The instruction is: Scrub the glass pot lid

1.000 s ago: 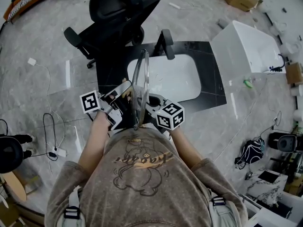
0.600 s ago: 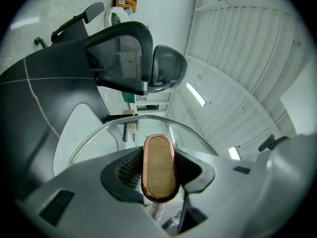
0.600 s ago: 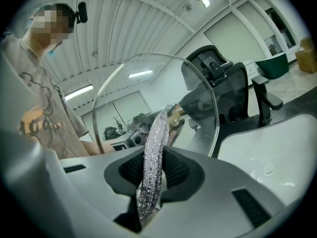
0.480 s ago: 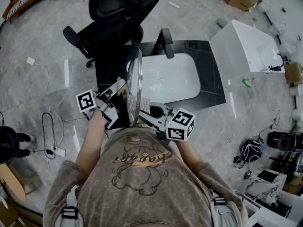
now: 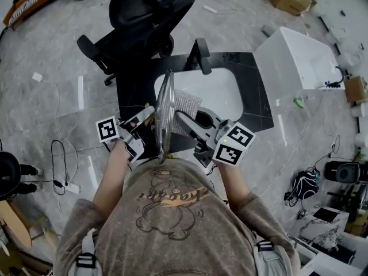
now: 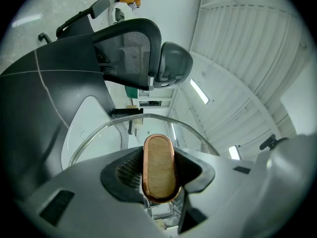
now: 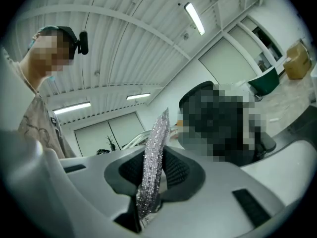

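While your left gripper (image 6: 159, 180) has its jaws partly apart and clamped on the wooden knob (image 6: 158, 155), the glass lid (image 5: 165, 109) stands on edge in front of your chest, above the near rim of the white sink (image 5: 225, 91). Your right gripper (image 7: 151, 178) is closed on a silvery scourer (image 7: 155, 143), pinched thin between its pads. The scourer's free end lies just beside the lid's right face. A black counter (image 5: 133, 85) surrounds the sink, and a chair (image 5: 144, 10) stands beyond it.

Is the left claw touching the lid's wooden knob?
Touching. The left gripper view shows the left claw squeezing both sides of the wooden knob.
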### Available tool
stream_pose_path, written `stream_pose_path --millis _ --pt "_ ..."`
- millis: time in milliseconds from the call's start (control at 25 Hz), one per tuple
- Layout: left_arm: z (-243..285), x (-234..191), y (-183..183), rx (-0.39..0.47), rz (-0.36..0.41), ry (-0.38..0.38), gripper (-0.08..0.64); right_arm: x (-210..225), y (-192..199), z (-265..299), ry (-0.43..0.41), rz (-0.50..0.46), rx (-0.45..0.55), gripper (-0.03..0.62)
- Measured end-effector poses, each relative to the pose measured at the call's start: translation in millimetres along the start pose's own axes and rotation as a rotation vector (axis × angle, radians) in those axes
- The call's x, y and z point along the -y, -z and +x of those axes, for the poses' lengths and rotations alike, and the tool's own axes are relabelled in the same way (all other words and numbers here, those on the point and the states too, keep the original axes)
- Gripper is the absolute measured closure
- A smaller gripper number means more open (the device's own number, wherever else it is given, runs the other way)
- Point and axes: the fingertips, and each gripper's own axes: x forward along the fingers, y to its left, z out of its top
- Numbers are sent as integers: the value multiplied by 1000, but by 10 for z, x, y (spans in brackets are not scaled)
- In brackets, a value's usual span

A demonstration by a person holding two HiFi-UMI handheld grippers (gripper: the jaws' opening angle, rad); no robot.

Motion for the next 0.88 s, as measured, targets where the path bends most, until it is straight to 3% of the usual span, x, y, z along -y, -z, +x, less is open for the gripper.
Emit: stream_pose_path --millis 280,520,880 --pt "44 111 122 -40 -6 43 382 482 -46 192 70 18 38 506" --pt "50 203 132 -36 -8 70 382 810 163 339 129 -15 -4 506" --pt "97 266 127 -32 -24 91 382 1303 873 406 254 -64 -209 506"
